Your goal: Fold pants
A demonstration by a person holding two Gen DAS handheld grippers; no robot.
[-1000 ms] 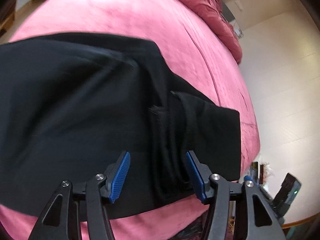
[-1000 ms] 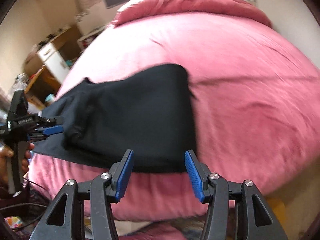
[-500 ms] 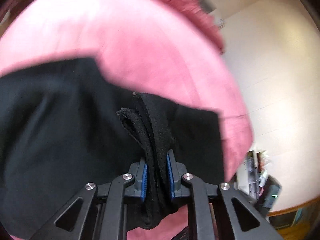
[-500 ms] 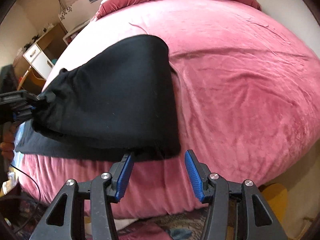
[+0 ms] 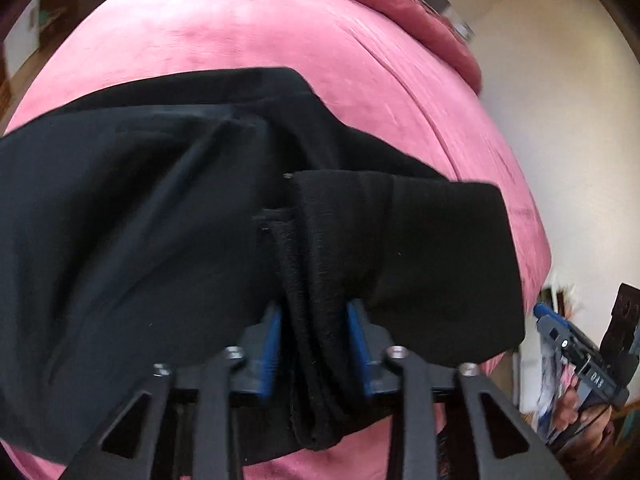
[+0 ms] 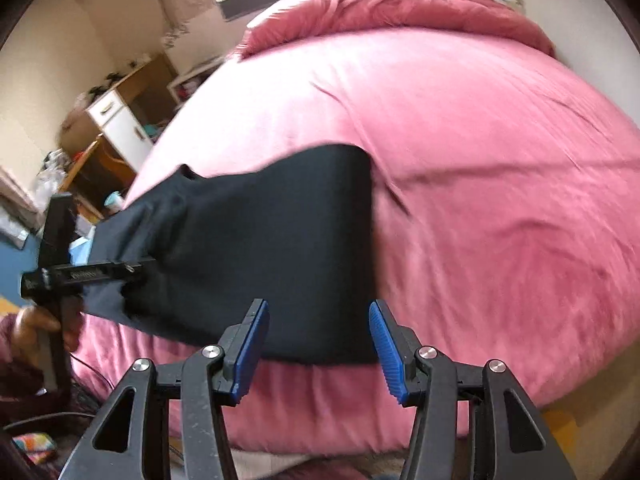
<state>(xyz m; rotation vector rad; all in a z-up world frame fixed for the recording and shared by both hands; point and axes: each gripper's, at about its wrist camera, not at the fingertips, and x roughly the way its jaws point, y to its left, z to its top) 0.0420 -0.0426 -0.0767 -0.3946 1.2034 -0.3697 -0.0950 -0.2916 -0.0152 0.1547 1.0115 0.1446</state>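
Note:
Black pants (image 5: 140,220) lie folded on a pink bed (image 5: 240,28). My left gripper (image 5: 314,340) is shut on a bunched thick band of the pants at their near end and holds it off the bed. In the right wrist view the pants (image 6: 272,248) stretch from the left gripper (image 6: 132,268) at the left to a straight folded edge near the bed's front. My right gripper (image 6: 318,348) is open and empty, just in front of that folded edge, not touching it. It also shows in the left wrist view (image 5: 560,332) at the far right.
A crumpled pink duvet (image 6: 400,4) lies at the head of the bed. A wooden desk and white cabinet (image 6: 116,120) stand left of the bed. A pale wall (image 5: 560,120) runs along the other side. Clutter lies on the floor (image 6: 32,448).
My left gripper closed on the bunched end of the pants and lifted it. My right gripper stayed open and drew back slightly from the folded edge.

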